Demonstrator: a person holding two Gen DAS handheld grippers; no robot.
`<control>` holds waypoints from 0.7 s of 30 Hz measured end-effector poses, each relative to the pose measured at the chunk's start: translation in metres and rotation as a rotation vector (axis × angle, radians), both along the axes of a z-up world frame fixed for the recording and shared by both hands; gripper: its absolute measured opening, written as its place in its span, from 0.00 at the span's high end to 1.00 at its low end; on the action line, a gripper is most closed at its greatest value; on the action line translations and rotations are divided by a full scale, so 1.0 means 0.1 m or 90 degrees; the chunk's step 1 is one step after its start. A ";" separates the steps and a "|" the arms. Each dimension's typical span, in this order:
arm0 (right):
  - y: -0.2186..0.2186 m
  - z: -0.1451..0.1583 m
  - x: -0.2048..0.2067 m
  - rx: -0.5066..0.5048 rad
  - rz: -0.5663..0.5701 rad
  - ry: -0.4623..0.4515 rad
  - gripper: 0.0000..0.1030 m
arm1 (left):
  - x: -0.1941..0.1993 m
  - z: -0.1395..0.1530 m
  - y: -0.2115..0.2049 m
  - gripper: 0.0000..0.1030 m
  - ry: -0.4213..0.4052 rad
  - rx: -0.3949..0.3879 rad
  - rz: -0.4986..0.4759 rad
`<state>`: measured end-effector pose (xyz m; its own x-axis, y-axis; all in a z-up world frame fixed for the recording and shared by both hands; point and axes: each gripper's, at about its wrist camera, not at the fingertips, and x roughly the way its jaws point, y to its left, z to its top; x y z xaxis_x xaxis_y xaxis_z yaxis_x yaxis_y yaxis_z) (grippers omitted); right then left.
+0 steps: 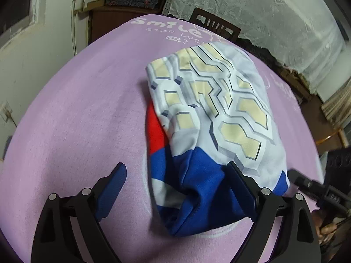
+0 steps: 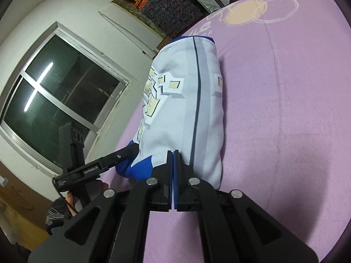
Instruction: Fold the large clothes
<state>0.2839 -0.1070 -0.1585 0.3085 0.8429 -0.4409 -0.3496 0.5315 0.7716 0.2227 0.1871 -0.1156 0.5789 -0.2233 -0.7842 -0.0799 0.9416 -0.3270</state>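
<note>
Your left gripper (image 1: pixel 175 188) is spread wide at the bottom of the left wrist view. One finger (image 1: pixel 111 188) rests on the bare purple sheet (image 1: pixel 76 109); the other sits at the blue hem of the garment (image 1: pixel 208 114), which bunches between the two fingers. Nothing is pinched there.

Your right gripper (image 2: pixel 173 171) is clenched at the bottom centre of its view, pads pressed together. The garment's near edge lies right at the tips, but you cannot tell whether cloth is caught between them.

The garment is folded into a long bundle, white with cream hexagons, blue at the near end, a red patch at its left side. It runs away from both grippers up the middle of each frame.

No containers show. Open sheet lies left of the bundle in the left view and right of it in the right view. A window (image 2: pixel 61 92) fills the right view's left side, a dark chair back (image 1: pixel 215 27) stands past the far edge.
</note>
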 end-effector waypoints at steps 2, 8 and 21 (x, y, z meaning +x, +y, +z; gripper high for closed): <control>-0.13 -0.02 -0.08 -0.003 -0.014 0.016 0.97 | -0.02 0.01 0.10 0.10 -0.003 -0.032 0.009; -0.59 -0.05 -0.09 -0.018 -0.104 0.014 0.47 | 0.11 0.14 0.28 0.11 -0.015 -0.088 0.014; -0.05 0.02 0.62 -0.008 -0.074 0.041 0.29 | 0.51 -0.02 0.20 0.11 0.012 -0.172 -0.045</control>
<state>0.3456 -0.1118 -0.1565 0.3744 0.7978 -0.4726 -0.2357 0.5748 0.7836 0.2741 0.2075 -0.1174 0.5404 -0.4649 -0.7013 -0.0256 0.8240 -0.5661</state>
